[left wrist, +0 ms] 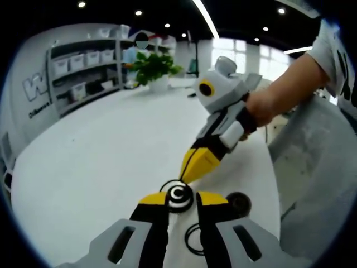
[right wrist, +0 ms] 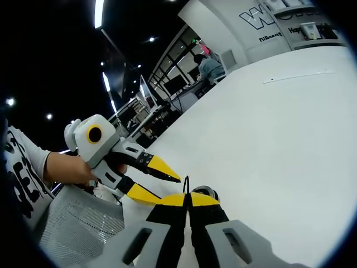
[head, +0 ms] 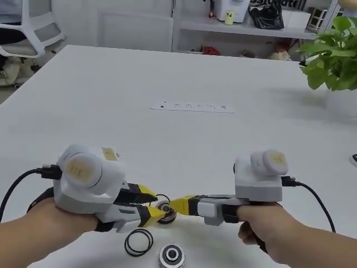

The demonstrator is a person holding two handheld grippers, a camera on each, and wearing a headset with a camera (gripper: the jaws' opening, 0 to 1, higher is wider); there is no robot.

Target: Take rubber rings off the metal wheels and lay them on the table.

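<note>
Metal wheel [head: 171, 255] beside loose rubber rings [head: 138, 242]

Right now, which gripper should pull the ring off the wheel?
Right. The right gripper looks pinched on the ring, while the left gripper clamps the wheel, so it is better kept as the anchor.

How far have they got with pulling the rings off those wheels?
Done: loose rings lie on the table beside a bare-looking wheel. In hand: the left gripper clamps a second wheel while the right gripper pinches its ring. Left: pulling that ring free and laying it down.
</note>
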